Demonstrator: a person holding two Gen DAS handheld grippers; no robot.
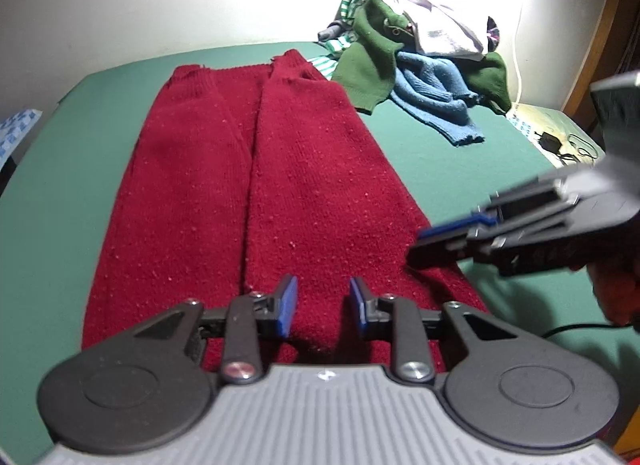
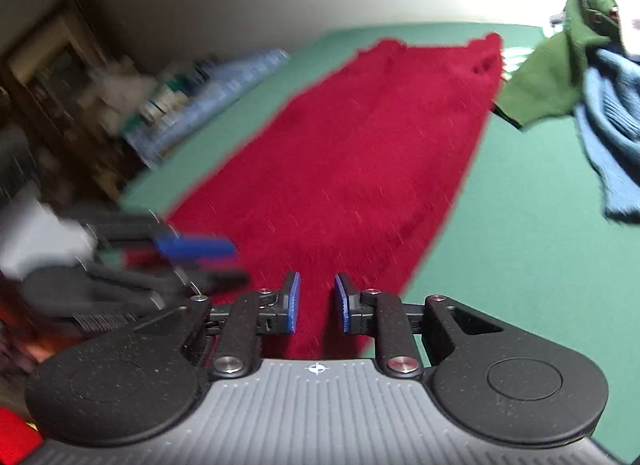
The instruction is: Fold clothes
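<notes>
The red knitted garment (image 1: 256, 185) lies flat on the green bench (image 1: 460, 153), filling the middle of the left wrist view from the lower centre up toward the top centre. Both side parts are turned in over the middle, and their edges meet along a seam-like line running up the frame, so it reads as a long narrow strip. Its near end sits just under both tools.

The left tongs (image 1: 324, 307) hover over that near end at the lower centre, blue pads apart with red knit showing between them and nothing held. The right tongs (image 2: 318, 305) are likewise parted and empty, above the near right corner of the strip; in the left view they enter from the right edge, blurred.

By my judgement the lengthwise folds are in place and the crosswise fold is the step in hand. That would call for each pair of tongs to pinch one near corner through all the layers and carry the end up the frame to meet the far edge, keeping the turned-in sides from sliding open.

A pile of green, blue and white clothes (image 1: 420, 49) lies in the upper right, just beside the far right corner of the red piece.
</notes>
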